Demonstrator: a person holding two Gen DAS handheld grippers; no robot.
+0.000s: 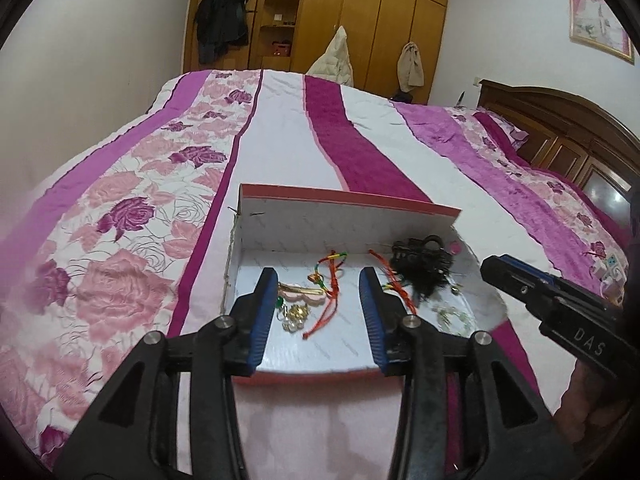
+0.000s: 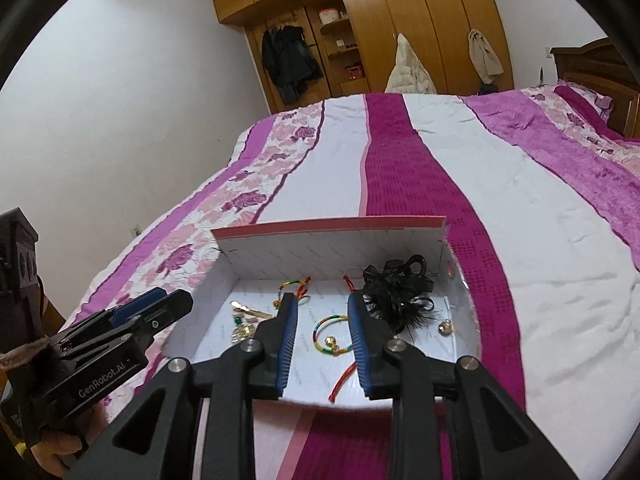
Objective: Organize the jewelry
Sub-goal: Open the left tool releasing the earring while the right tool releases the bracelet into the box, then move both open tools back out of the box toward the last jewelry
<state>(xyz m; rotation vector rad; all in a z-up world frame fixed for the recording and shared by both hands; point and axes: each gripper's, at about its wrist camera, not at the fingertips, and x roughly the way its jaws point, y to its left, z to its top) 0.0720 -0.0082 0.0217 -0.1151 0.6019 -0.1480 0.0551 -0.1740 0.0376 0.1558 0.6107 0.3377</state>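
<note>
Both pairs of fingers stand apart and grip nothing: the left gripper (image 1: pixel 320 300) and the right gripper (image 2: pixel 322 328) hover just over the near edge of the shallow white box (image 2: pixel 328 248) on the bed (image 2: pixel 460 184). Bracelets (image 2: pixel 334 334), a pink hair clip (image 1: pixel 300 293), gold trinkets (image 1: pixel 296 314) and a black feathered piece (image 2: pixel 394 292) lie loosely mixed inside it. By my judgement, gathering looks done, sorting hardly begun.

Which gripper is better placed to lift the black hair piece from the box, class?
Probably the right gripper. Its open jaws sit beside the black hair piece at the box's right end, while the left gripper hangs over the gold pieces further left.
</note>
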